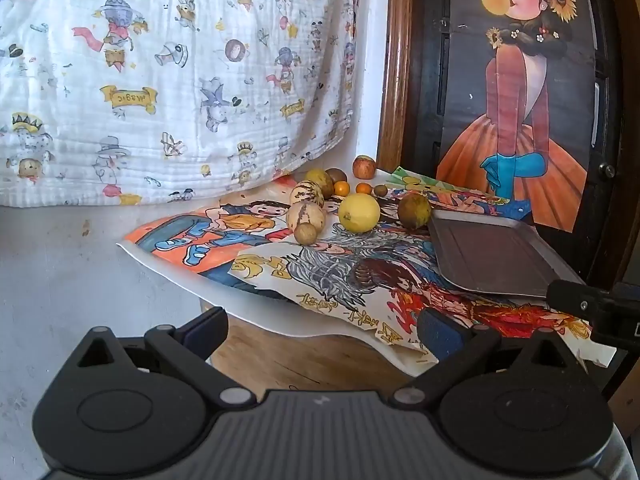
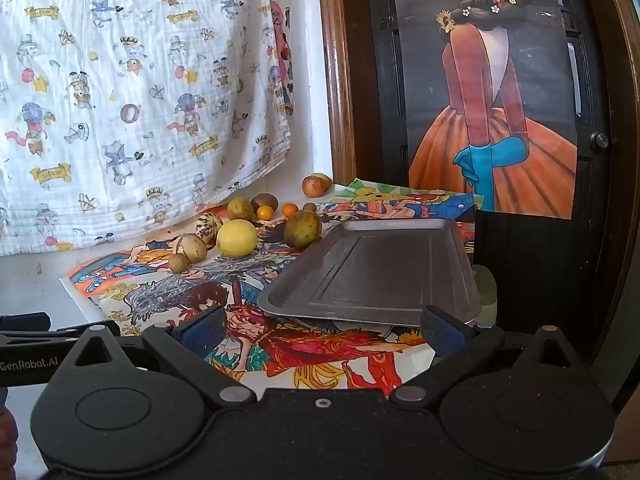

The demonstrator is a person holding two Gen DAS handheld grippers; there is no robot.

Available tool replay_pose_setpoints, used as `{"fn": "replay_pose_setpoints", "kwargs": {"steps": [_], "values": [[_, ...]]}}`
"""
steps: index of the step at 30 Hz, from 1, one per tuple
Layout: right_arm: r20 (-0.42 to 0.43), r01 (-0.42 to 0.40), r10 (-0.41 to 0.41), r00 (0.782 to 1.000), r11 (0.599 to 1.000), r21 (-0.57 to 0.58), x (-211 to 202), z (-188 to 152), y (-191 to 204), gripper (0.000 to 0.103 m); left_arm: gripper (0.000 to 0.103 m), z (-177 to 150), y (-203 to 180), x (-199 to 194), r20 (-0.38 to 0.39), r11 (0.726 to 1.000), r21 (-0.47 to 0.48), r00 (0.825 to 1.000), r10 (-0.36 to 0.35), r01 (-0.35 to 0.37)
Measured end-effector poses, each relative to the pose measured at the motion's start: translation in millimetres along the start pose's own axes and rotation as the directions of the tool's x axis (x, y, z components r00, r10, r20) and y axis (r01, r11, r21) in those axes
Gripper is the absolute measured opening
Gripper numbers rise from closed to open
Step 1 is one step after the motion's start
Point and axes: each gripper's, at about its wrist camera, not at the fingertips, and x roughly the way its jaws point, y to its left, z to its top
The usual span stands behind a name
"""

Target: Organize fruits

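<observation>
A: Tabletop [image 1: 304, 356] pushed against a white wall, papered over with coloured drawings [image 1: 280, 264]; cartoon-print cloth [image 1: 160, 80] hanging behind, poster [image 1: 520, 120] on a dark door at the right. Any fruit in the tray yet?

B: None. Metal tray [image 2: 376, 272] bare, lying on the right side of the drawings. All fruit loose in a cluster left of it, running back toward the far wall.

A: And the grippers?

B: Left gripper [image 1: 322, 330] spread wide, nothing between the fingers, hanging short of the near table edge. Right gripper [image 2: 323, 330] equally wide and empty, just near of the tray's front rim.

A: Handling, then?

B: Lemon [image 2: 237, 238] first: largest near piece, probably firm and waxy, apt to roll. Best pinched across the belly, not end to end. Green-brown fruit [image 2: 303, 229] at the tray's far left corner, touching or barely apart, cannot tell which; round, likely tough-skinned, moderately heavy, same grip across the middle.

A: Striped ones?

B: Near striped fruit [image 2: 192, 247] and far striped fruit [image 2: 209, 229], close together; oval, possibly thin-skinned and easily bruised, so a gentle squeeze across the short axis. Small brown fruit [image 2: 178, 263] just beside the near one: light, easy to knock away.

A: Far end?

B: Two tiny oranges [image 2: 265, 212], a kiwi [image 2: 265, 201] and an apple [image 2: 314, 186] by the wall. Oranges small against such wide jaws; need centring before closing. Apple probably hard, forgiving. Paper underneath looks slick, so likely sliding on a nudge.
</observation>
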Motion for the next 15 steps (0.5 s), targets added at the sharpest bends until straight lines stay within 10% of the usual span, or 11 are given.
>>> {"fn": "replay_pose_setpoints", "kwargs": {"steps": [15], "values": [[0.000, 0.000, 0.000, 1.000, 1.000, 0.001, 0.1, 0.1, 0.0, 0.102, 0.103, -1.8, 0.3, 0.1, -0.005, 1.000, -0.008, 1.000, 0.008, -0.008]]}}
